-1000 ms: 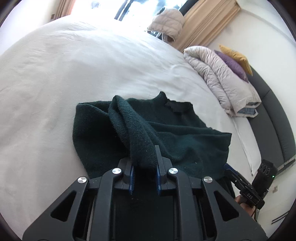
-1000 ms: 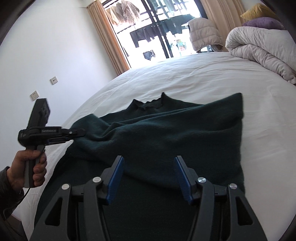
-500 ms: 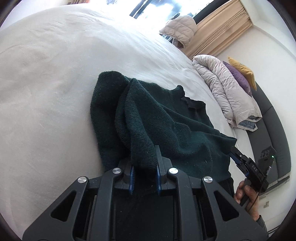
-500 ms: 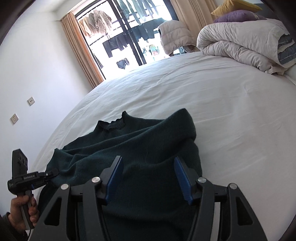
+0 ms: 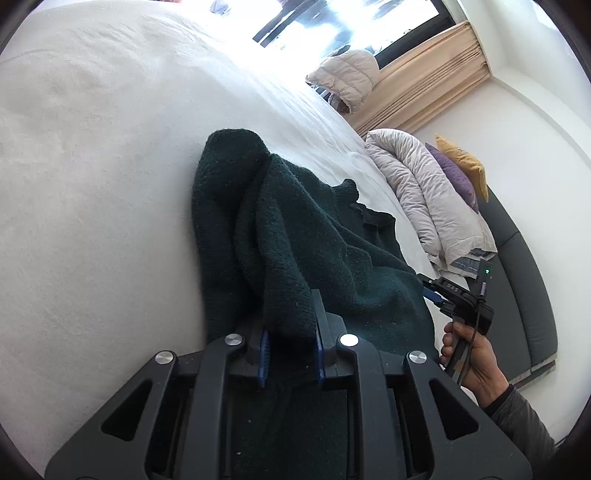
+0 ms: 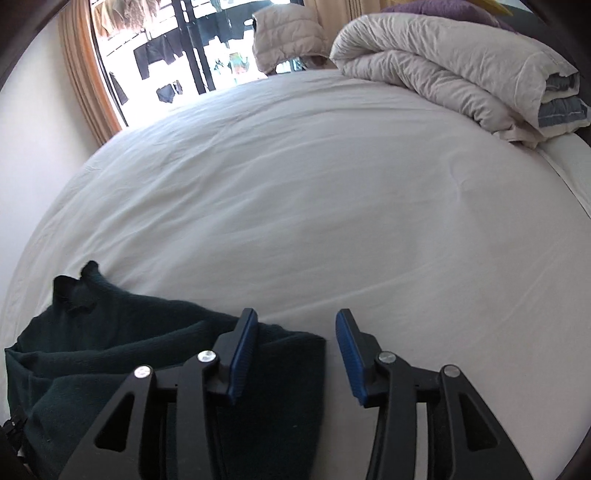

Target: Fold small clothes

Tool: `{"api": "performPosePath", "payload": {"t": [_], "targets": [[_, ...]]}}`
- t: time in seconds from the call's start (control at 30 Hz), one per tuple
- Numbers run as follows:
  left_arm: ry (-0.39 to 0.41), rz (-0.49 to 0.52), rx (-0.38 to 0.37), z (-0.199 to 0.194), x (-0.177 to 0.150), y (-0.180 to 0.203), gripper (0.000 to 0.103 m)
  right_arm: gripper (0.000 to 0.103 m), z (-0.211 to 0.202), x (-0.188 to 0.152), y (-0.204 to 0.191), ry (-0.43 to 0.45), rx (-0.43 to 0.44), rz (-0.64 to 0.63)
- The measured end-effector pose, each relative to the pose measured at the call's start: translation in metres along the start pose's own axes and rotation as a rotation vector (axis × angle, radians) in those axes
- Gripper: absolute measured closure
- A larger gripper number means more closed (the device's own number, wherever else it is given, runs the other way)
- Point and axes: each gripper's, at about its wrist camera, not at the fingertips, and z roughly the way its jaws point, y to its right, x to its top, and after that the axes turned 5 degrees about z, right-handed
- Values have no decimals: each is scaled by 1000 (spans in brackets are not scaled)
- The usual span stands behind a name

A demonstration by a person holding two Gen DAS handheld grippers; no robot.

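Note:
A dark green knit sweater [image 5: 295,236] lies on the white bed sheet [image 5: 92,184]. My left gripper [image 5: 290,328] is shut on a bunched fold of the sweater, which drapes up from the bed into its jaws. The sweater also shows in the right wrist view [image 6: 110,332], at lower left with its collar toward the window. My right gripper [image 6: 295,332] is open and empty, its left finger over the sweater's right edge, its right finger over bare sheet. It also shows in the left wrist view [image 5: 454,295], held in a hand at the sweater's right side.
A folded pale duvet [image 6: 461,66] with purple and yellow pillows [image 5: 458,170] lies at the head of the bed. A puffy jacket [image 6: 288,33] hangs by the window with tan curtains [image 5: 424,74]. A grey headboard [image 5: 524,277] lines the right.
My left gripper has carried the held fold rightward across the sweater, narrowing it. My right gripper has swung right, off the sweater's middle to its right edge, staying open.

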Motion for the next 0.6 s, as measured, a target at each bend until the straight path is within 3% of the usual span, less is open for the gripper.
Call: {"api": "performPosePath", "payload": {"t": [0.07, 0.13, 0.23, 0.3, 0.37, 0.43, 0.5, 0.57, 0.6], "targets": [[3, 2, 0, 0, 0, -1, 85, 52, -27, -3, 10, 69, 82, 49], [6, 4, 2, -2, -1, -2, 85, 52, -54, -12, 13, 91, 228, 72], [6, 6, 9, -3, -1, -2, 85, 52, -75, -34, -9, 8, 370, -26], [6, 5, 10, -3, -1, 0, 85, 52, -78, -48, -31, -31, 380, -125], [5, 9, 16, -3, -2, 1, 85, 52, -68, -56, -41, -95, 413, -124], [4, 11, 16, -3, -2, 1, 85, 52, -46, -65, -45, -175, 356, -149], [6, 8, 9, -3, -2, 0, 84, 64, -36, -73, -37, -169, 327, -161], [8, 6, 4, -1, -2, -1, 84, 84, -36, -68, -16, -151, 353, -97], [9, 6, 2, -1, -2, -1, 84, 89, -35, -66, -3, -151, 345, -49]]}}
